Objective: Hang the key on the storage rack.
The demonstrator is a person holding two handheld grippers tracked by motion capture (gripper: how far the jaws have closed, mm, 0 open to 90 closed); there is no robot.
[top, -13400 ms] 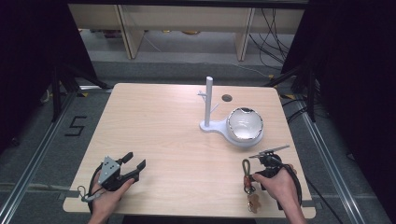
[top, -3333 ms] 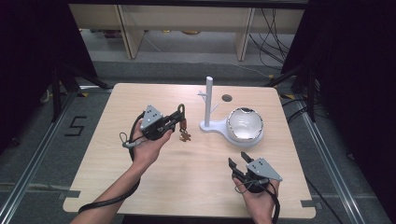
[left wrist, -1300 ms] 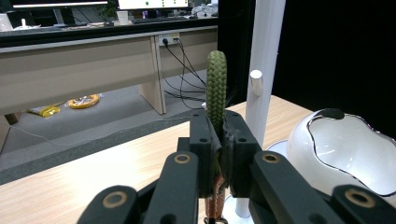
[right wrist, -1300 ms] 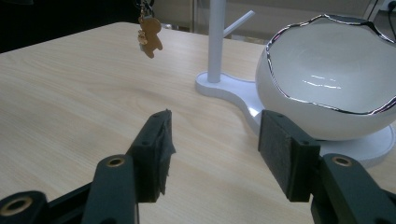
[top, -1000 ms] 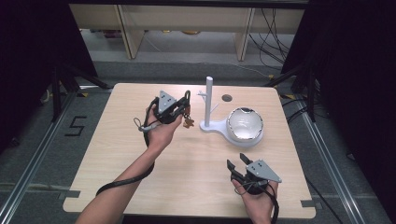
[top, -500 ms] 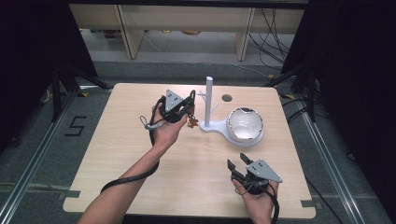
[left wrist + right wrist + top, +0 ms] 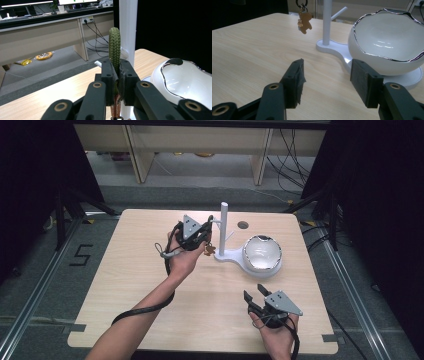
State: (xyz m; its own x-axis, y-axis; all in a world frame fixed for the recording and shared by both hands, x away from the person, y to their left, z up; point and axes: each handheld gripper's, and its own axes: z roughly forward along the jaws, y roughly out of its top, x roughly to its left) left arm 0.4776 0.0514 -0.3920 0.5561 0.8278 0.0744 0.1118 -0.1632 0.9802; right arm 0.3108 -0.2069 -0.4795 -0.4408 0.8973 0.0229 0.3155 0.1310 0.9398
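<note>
Over the last few seconds the left gripper [image 7: 204,231] has carried the keychain [image 7: 209,249] from the middle of the desk [image 7: 125,285] up to the white stand [image 7: 223,227]. A moment ago it was just short of the pole; now it sits right against it, level with the short pegs that branch off the pole. My reading is that the carry is done and the hanging itself is the step in hand: the loop has to go over a peg before the fingers let go.

In the left gripper view the fingers [image 7: 108,77] are closed on the green braided loop [image 7: 114,48] of the keychain. The loop stands upright out of the top of the pinch, just in front of the white pole, and a reddish strap [image 7: 115,107] hangs below the pads. The bear-shaped charm [image 7: 304,22] dangles free above the desk, just beside the pole and clear of the stand's base.

The white bowl [image 7: 262,254] on the same base is next to the right.

The right gripper [image 7: 256,295] rests near the front edge of the desk, well apart from the stand, its fingers [image 7: 294,77] spread and empty.
</note>
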